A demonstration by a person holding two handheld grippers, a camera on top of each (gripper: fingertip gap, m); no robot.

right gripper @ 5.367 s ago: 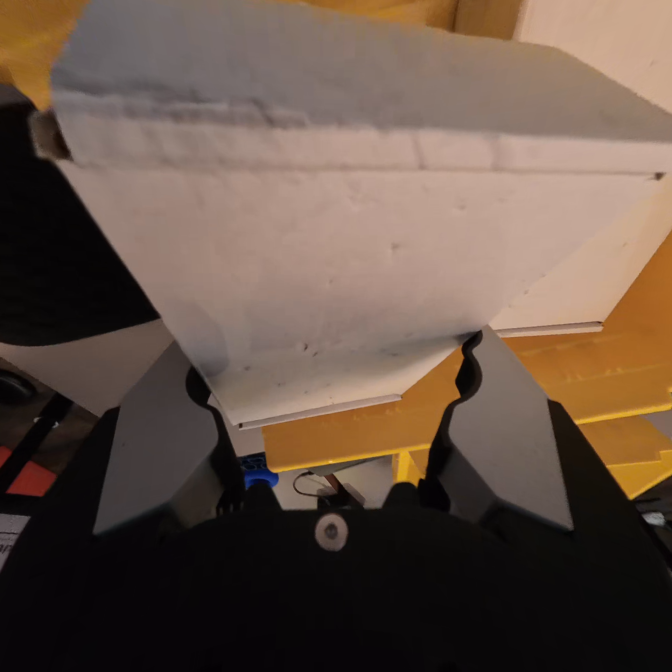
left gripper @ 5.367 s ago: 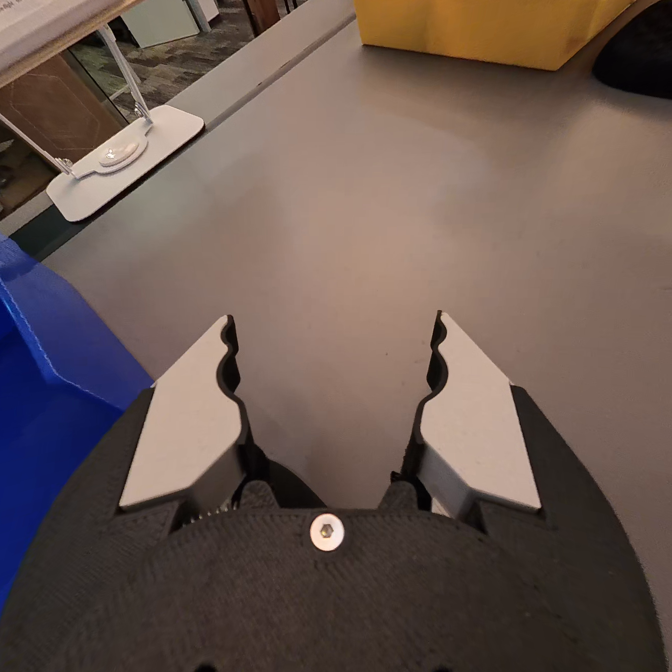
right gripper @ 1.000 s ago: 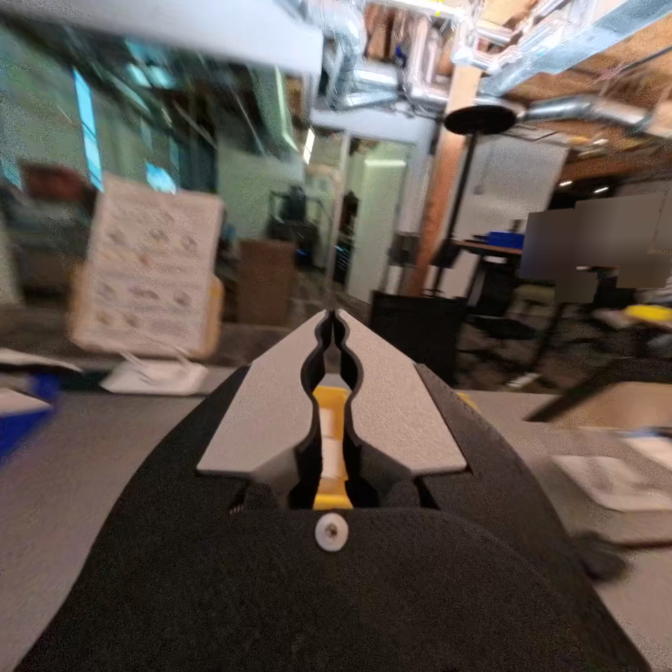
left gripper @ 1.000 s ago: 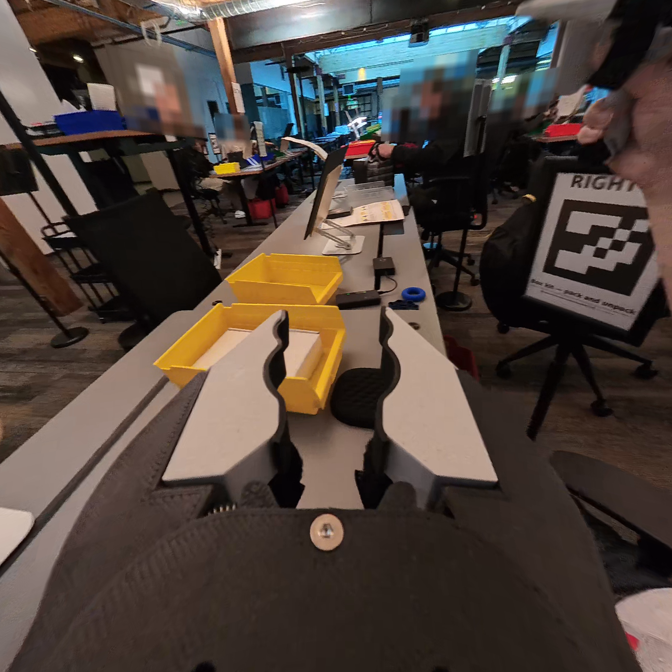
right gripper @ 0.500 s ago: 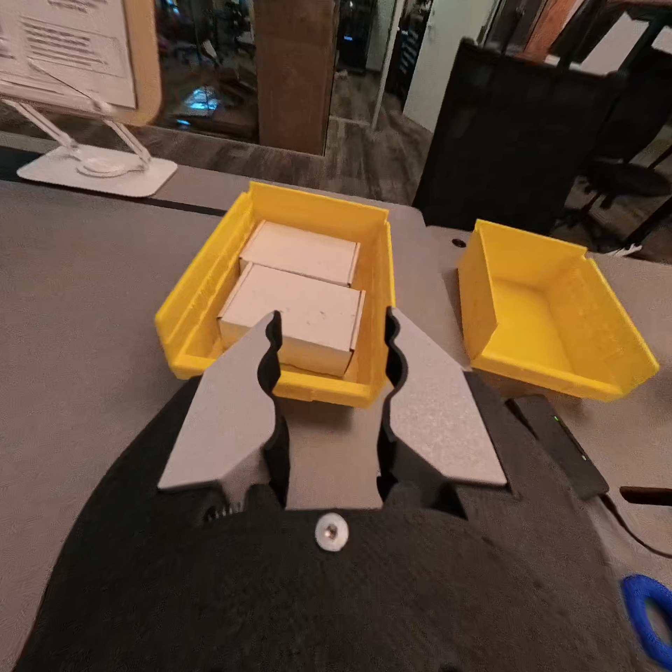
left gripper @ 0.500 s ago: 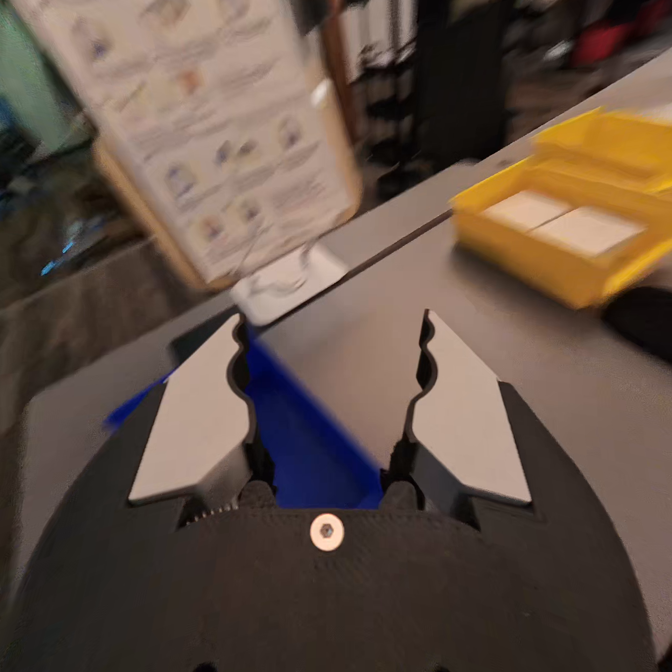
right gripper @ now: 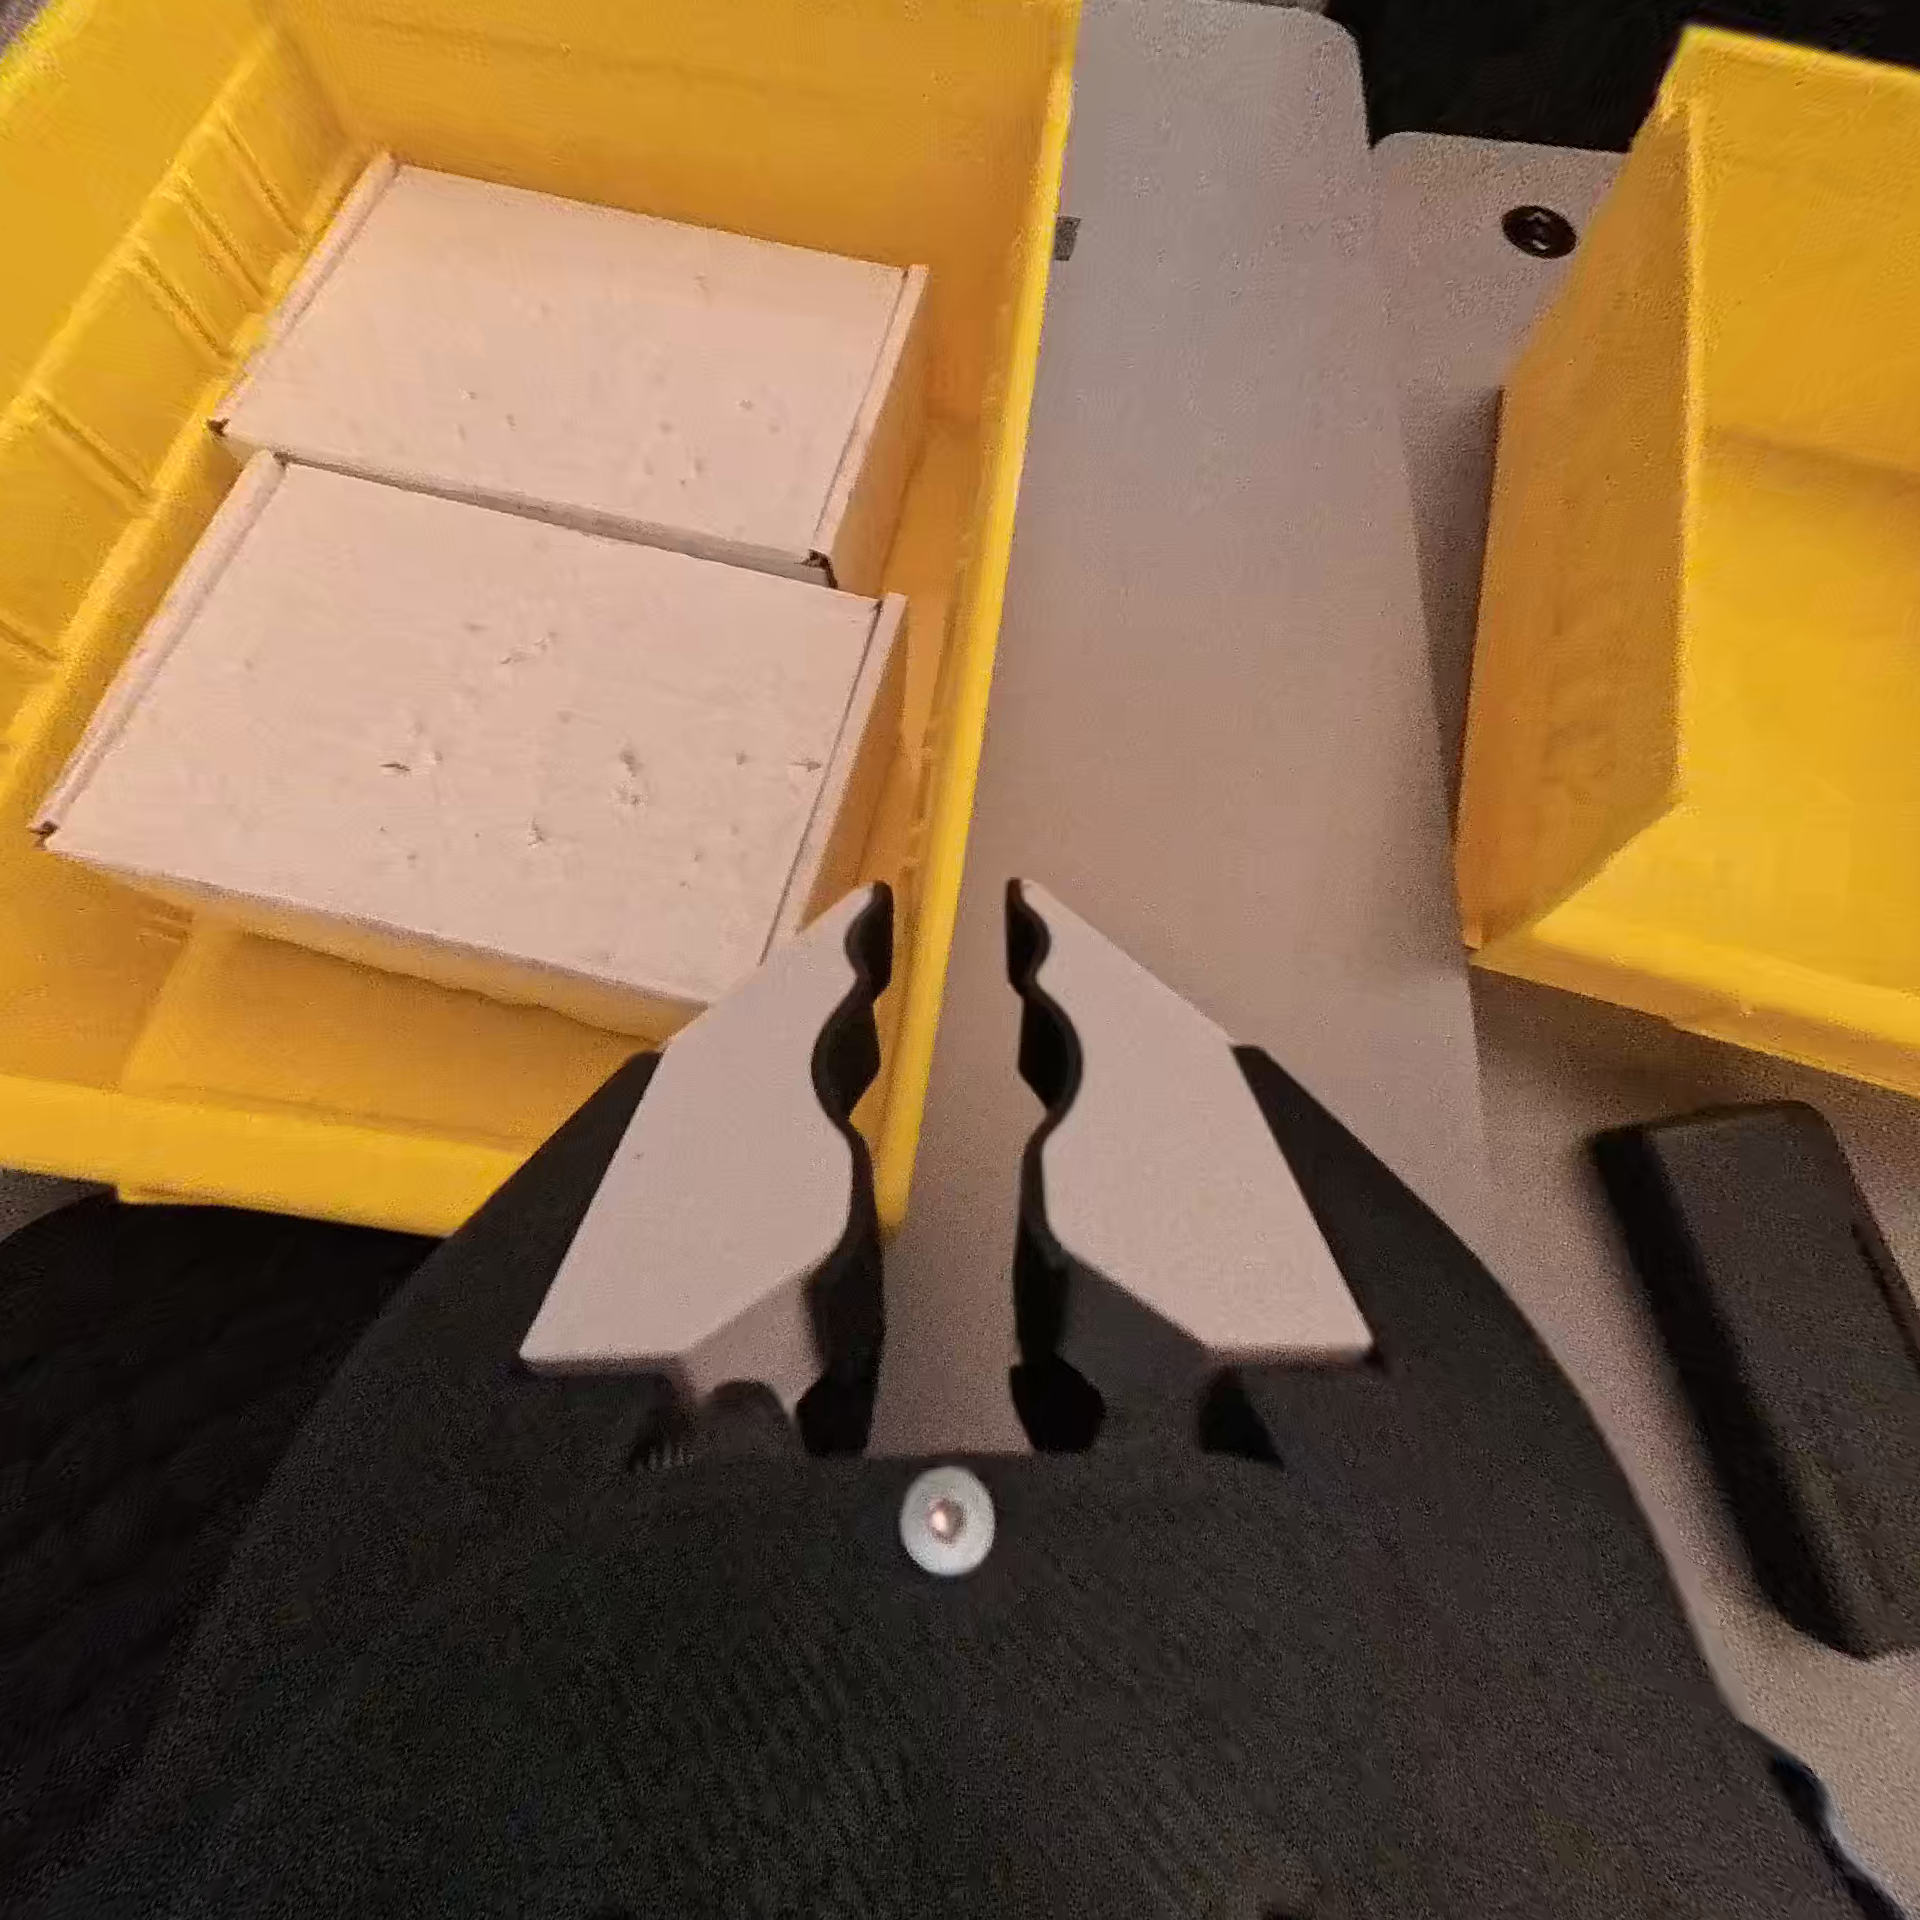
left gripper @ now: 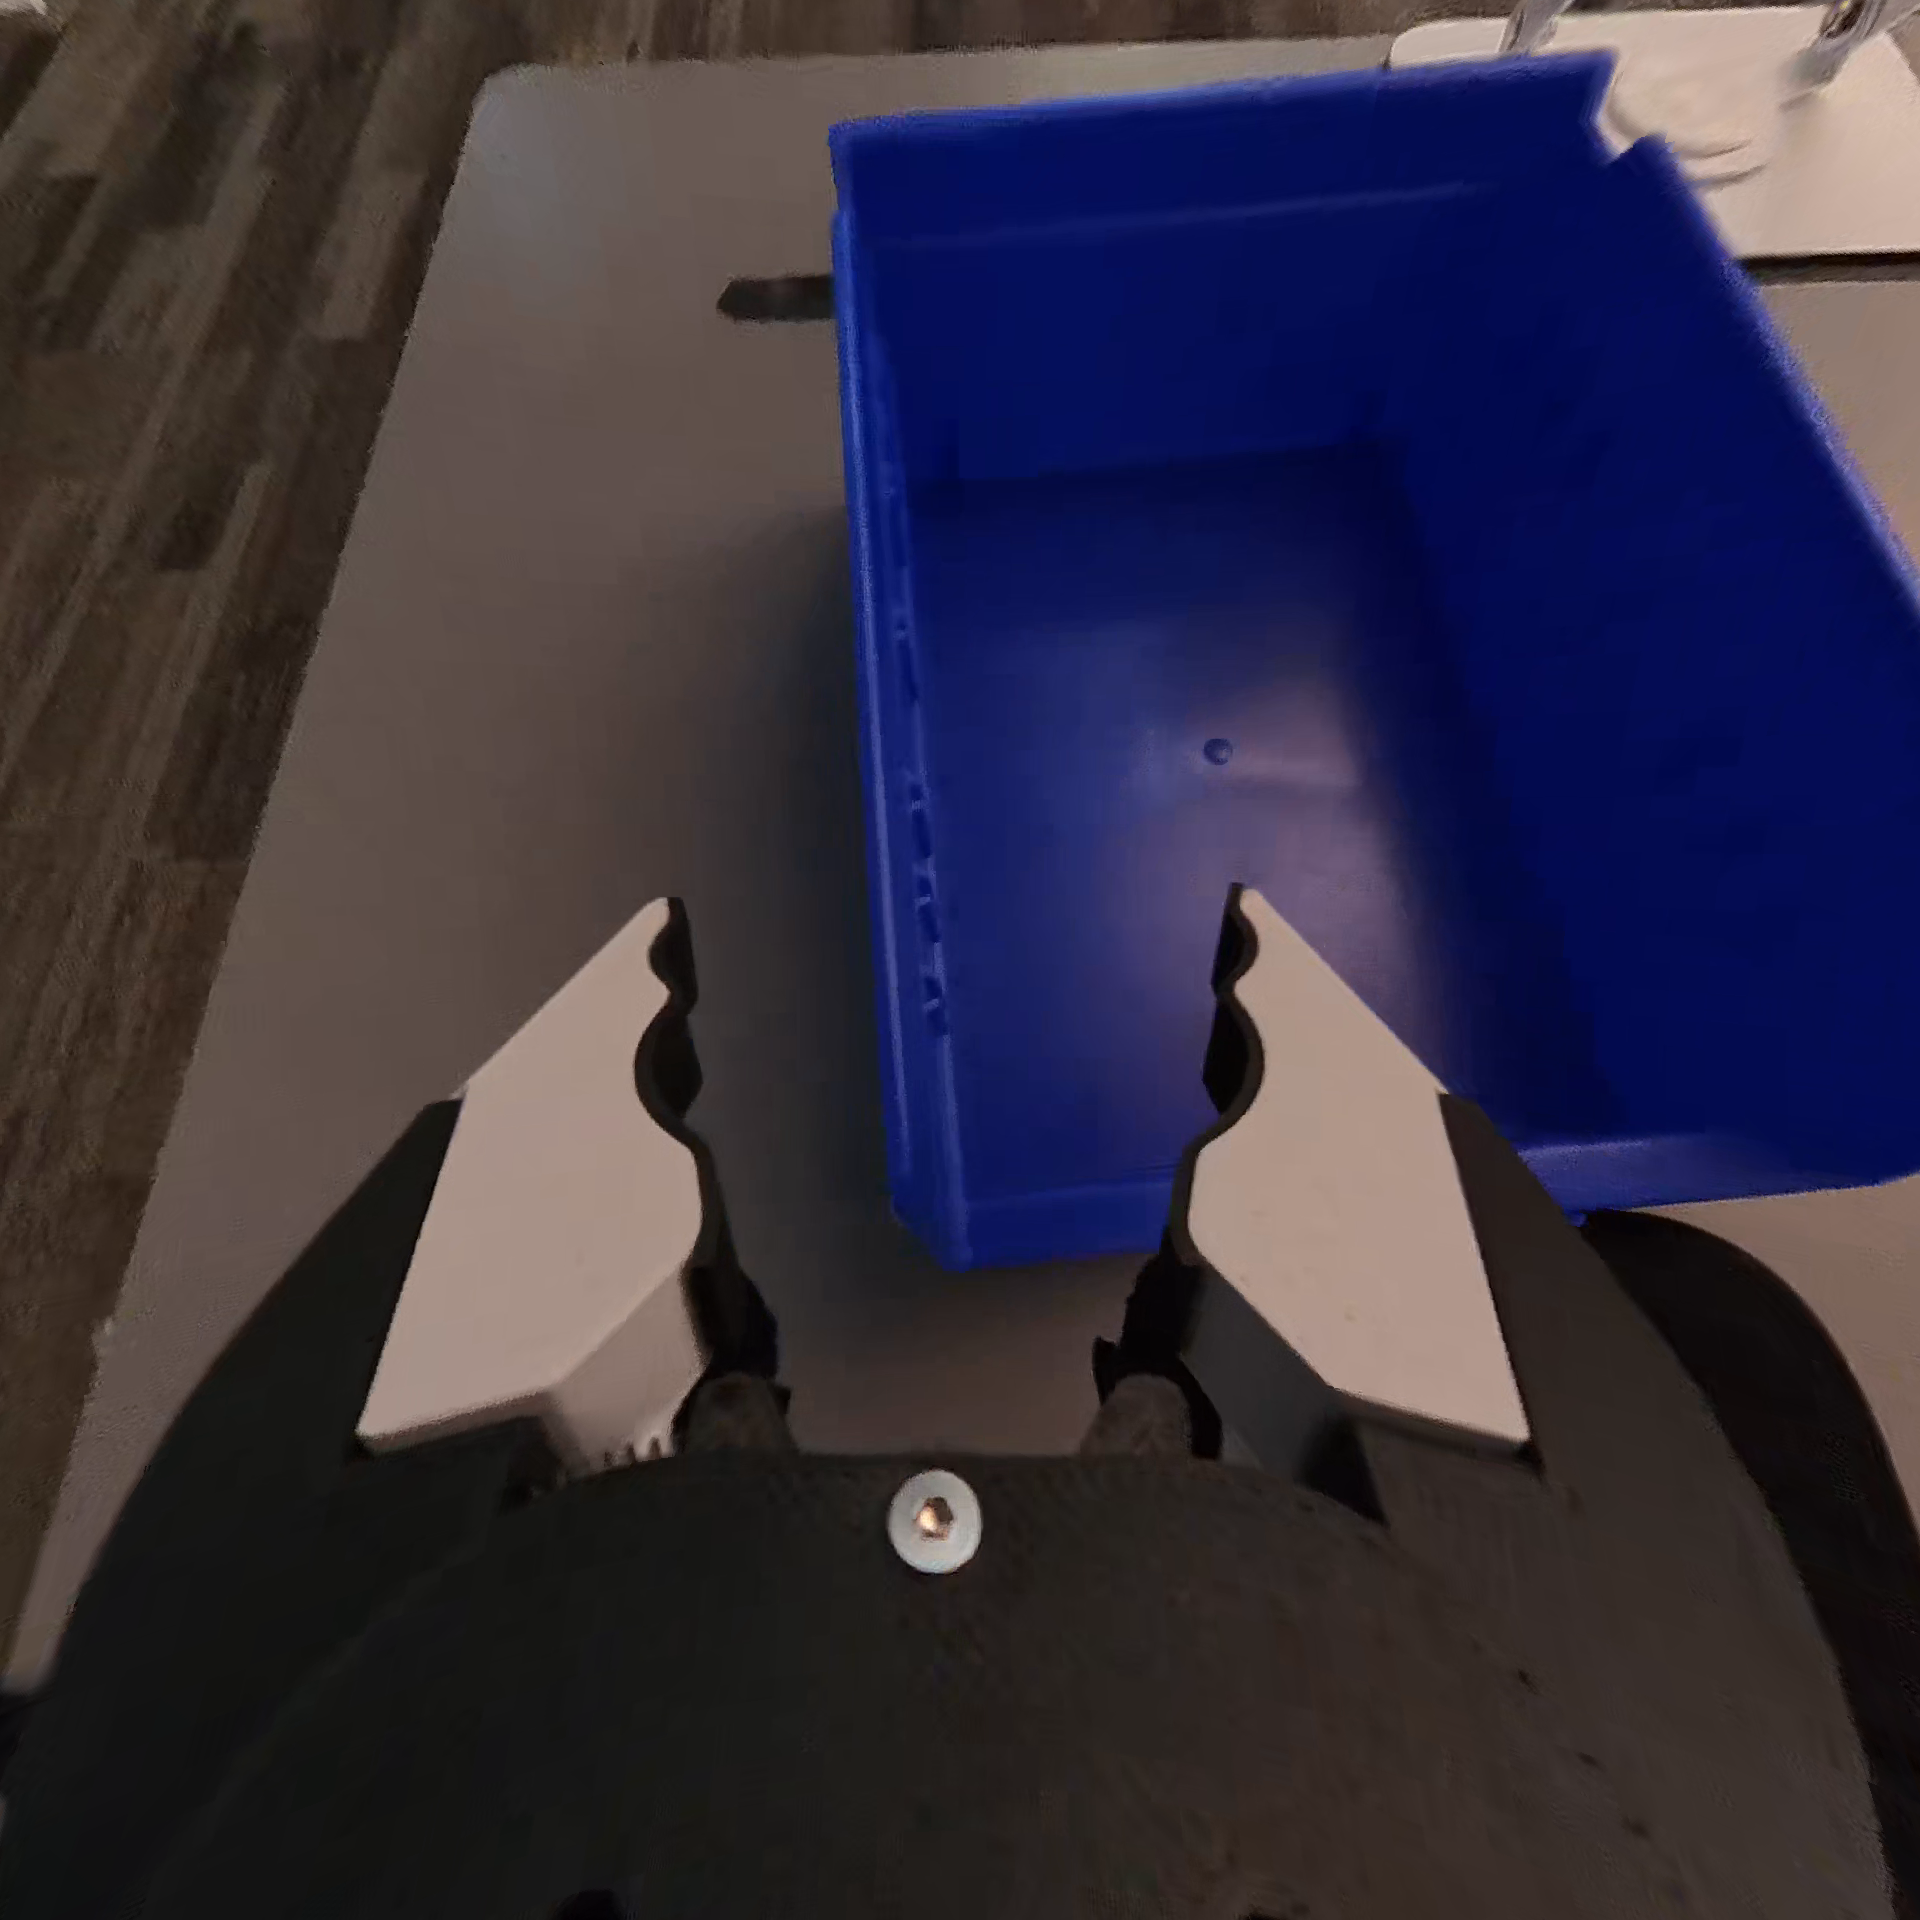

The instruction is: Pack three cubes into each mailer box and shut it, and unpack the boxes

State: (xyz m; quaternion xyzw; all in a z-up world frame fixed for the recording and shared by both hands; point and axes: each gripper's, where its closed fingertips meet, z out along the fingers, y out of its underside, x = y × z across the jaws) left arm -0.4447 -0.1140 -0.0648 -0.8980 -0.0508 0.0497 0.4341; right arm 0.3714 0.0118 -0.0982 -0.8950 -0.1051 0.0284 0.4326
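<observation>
Two shut white mailer boxes, a near one [right gripper: 468, 748] and a far one [right gripper: 582, 374], lie side by side in a yellow bin [right gripper: 997, 436]. My right gripper [right gripper: 951, 894] hangs over that bin's right wall, open a narrow gap and empty, with the left finger over the bin's inside and the right finger outside it. My left gripper [left gripper: 951, 909] is wide open and empty above the near left corner of an empty blue bin [left gripper: 1299, 665]. No cubes show in either view.
A second, empty yellow bin [right gripper: 1766, 582] stands to the right on the grey table [right gripper: 1226, 623]. A black block [right gripper: 1766, 1351] lies at the right edge. A white stand base [left gripper: 1766, 135] sits behind the blue bin. The table's left edge [left gripper: 343, 644] borders wood floor. My right fingertips sit around 85 cm from my left ones.
Both grippers have tilted down toward the table. The left swung from the yellow bins over to the blue bin and opened wider. The right closed in on the yellow bin and narrowed its gap.
</observation>
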